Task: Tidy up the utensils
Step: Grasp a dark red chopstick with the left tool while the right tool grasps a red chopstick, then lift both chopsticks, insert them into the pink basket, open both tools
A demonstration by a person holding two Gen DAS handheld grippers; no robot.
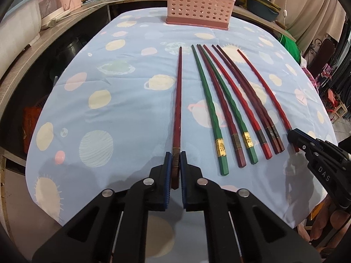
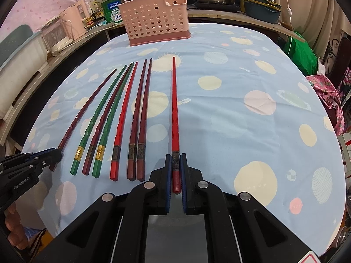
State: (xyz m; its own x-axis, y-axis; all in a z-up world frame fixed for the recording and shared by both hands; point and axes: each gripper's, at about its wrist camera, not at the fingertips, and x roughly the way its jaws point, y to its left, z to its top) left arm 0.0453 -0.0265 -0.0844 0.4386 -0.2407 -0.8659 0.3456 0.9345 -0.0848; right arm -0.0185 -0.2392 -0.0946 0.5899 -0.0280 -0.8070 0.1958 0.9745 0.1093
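Nearest, the left gripper [image 1: 175, 160] is pinching the butt of a dark red chopstick [image 1: 178, 92], and the right gripper [image 2: 176, 162] is pinching a bright red chopstick [image 2: 175, 109] likewise, probably so each can be lifted whole. Between them, six chopsticks [image 2: 118, 118] are lying side by side on the planet-print tablecloth [image 2: 230, 109]. Farthest, the pink holder [image 2: 156, 22] is standing upright, seemingly awaiting them.

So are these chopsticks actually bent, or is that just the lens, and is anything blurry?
Lens, most likely: in the left wrist view the bright red chopstick bows near the right edge, while the right wrist view shows it straight at centre; there the dark red chopstick bows instead. Both views look sharp, with dark vignetted corners.
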